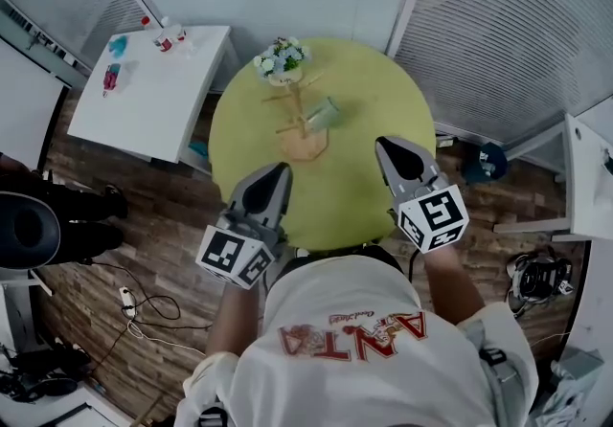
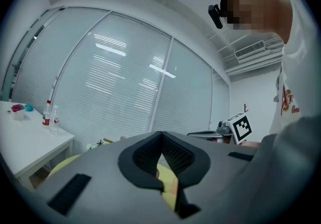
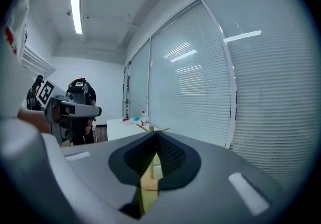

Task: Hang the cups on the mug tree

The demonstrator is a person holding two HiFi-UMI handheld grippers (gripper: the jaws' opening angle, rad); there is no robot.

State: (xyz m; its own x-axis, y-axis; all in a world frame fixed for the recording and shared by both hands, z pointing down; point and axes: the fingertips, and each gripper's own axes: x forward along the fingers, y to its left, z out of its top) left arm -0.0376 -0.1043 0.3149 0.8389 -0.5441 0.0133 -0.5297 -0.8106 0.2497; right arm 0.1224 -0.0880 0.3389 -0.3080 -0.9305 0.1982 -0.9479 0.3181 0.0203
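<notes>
Now left gripper (image 1: pixel 271 178) and right gripper (image 1: pixel 395 152) hover over the table (image 1: pixel 374 90), jaws together, empty; cup (image 1: pixel 322 113) hangs on tree (image 1: pixel 305 142).

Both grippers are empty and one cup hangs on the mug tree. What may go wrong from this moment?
1. The green cup hangs at an angle on a branch of the mug tree; a bump from the shut right gripper might shake it off.
2. The flower vase stands close behind the tree, so a reach there may tip it.
3. Cables lie on the floor at the person's left; a step could catch them.
</notes>
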